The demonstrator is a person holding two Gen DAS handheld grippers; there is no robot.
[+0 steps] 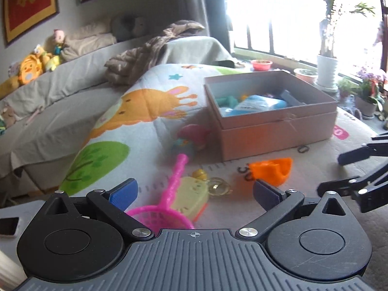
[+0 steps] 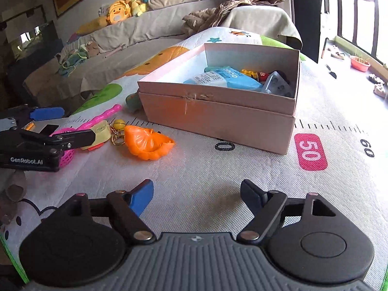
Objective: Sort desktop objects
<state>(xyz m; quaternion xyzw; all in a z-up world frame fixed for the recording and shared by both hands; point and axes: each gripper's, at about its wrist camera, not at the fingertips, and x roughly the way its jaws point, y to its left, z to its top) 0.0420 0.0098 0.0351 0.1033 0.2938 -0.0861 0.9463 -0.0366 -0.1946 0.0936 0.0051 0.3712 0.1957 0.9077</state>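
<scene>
A pink cardboard box (image 1: 278, 133) (image 2: 218, 118) stands open on the play mat, holding a blue packet (image 2: 218, 78) and small toys. An orange toy (image 1: 272, 169) (image 2: 148, 143), a yellow keychain toy (image 1: 194, 194) (image 2: 101, 129) and a pink net scoop (image 1: 167, 206) (image 2: 97, 121) lie in front of it. A pink and teal toy (image 1: 191, 138) lies by the box's left corner. My left gripper (image 1: 195, 190) (image 2: 63, 126) is open and empty, just above the scoop and keychain. My right gripper (image 2: 197, 194) (image 1: 332, 172) is open and empty over bare mat.
The play mat (image 2: 242, 174) covers the table; a sofa (image 1: 60, 101) with plush toys (image 1: 36, 63) runs along the left. Potted plants (image 1: 327, 68) stand by the bright window at the right. A phone (image 1: 8, 226) lies at the mat's near left edge.
</scene>
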